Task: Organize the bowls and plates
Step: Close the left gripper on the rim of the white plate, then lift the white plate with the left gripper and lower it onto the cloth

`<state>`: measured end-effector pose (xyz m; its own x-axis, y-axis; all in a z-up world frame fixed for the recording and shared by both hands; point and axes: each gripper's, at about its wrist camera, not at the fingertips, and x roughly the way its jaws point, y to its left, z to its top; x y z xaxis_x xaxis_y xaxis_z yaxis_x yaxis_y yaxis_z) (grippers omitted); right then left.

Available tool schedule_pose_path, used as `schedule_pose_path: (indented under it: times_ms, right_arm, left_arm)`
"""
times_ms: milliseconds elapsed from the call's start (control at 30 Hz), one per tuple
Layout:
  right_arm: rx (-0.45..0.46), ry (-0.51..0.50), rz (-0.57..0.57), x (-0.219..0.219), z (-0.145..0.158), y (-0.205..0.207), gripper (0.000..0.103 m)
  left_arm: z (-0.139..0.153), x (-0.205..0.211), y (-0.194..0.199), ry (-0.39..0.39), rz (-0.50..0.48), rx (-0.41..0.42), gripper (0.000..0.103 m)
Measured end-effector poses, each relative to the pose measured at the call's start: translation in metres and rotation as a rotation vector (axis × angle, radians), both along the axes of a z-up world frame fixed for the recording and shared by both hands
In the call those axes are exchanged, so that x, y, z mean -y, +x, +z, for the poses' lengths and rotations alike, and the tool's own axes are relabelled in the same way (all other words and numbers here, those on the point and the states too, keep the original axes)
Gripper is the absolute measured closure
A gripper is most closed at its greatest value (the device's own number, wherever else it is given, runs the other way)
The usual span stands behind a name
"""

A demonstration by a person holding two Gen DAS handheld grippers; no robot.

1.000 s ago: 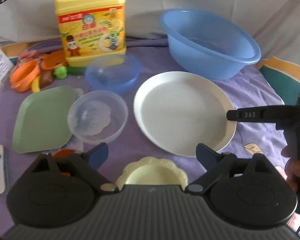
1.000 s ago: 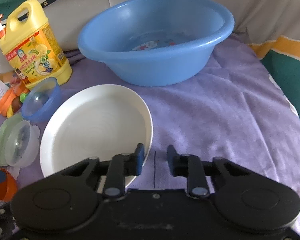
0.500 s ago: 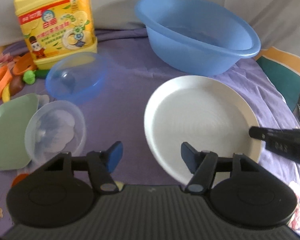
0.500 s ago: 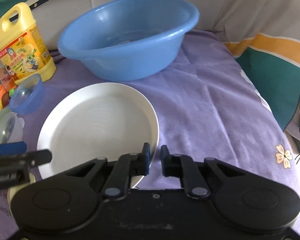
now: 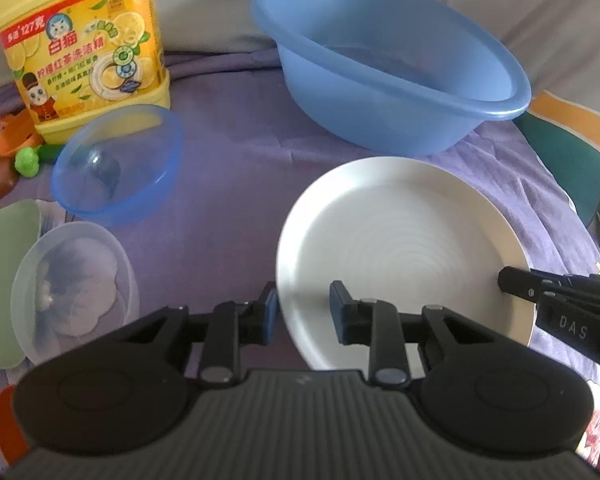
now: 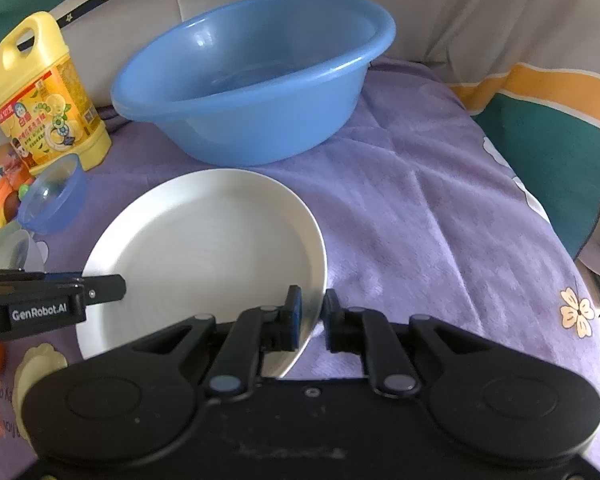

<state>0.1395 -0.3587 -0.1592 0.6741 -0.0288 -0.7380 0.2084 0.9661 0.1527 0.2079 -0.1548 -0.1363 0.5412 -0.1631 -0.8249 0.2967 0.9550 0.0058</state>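
Note:
A white round plate (image 5: 404,248) lies on the purple cloth in front of a big blue basin (image 5: 380,80). My left gripper (image 5: 304,316) straddles the plate's near left rim. Its jaws are closing, the rim stands between them, and a gap still shows at the inner pad. My right gripper (image 6: 312,316) is shut on the plate's (image 6: 204,248) right rim; it also reaches in from the right in the left wrist view (image 5: 516,282). A blue see-through bowl (image 5: 116,164), a clear bowl (image 5: 72,280) and a green square plate (image 5: 0,272) sit to the left.
A yellow detergent bottle (image 5: 84,40) stands at the back left, with orange and green toys (image 5: 24,156) beside it. A small pale yellow scalloped dish (image 6: 40,364) lies near the front left. Bare purple cloth (image 6: 420,220) stretches right of the plate.
My left gripper moved right from the scalloped dish to the white plate's left rim, and its jaws narrowed around it. My right gripper's jaws closed onto the right rim.

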Motion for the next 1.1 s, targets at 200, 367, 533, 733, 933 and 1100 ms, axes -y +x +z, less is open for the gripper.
schedule_pose_path:
  times_ms: [200,367,533,733,933,1100]
  right_arm:
    - [-0.009,-0.011,-0.008,-0.008,0.007,-0.008,0.091]
    - [0.005,-0.022,0.014,-0.021,0.025,-0.029,0.091]
    - [0.016,-0.036,0.060,-0.046,0.045,-0.064,0.091]
    - [0.034,-0.054,0.148,-0.094,0.067,-0.112,0.091]
    - [0.047,-0.069,0.269,-0.154,0.087,-0.149,0.091]
    - [0.040,-0.093,0.386,-0.219,0.095,-0.171,0.090]
  left_arm:
    - [0.012,0.001,-0.014,0.026,-0.021,0.038,0.079]
    - [0.030,-0.011,-0.035,0.019,-0.022,0.050,0.079]
    - [0.049,-0.035,-0.070,0.016,-0.023,0.065,0.079]
    - [0.075,-0.084,-0.127,0.008,-0.005,0.097,0.079]
    - [0.095,-0.153,-0.181,-0.005,0.048,0.118,0.078]
    - [0.102,-0.210,-0.215,-0.005,0.104,0.134,0.078]
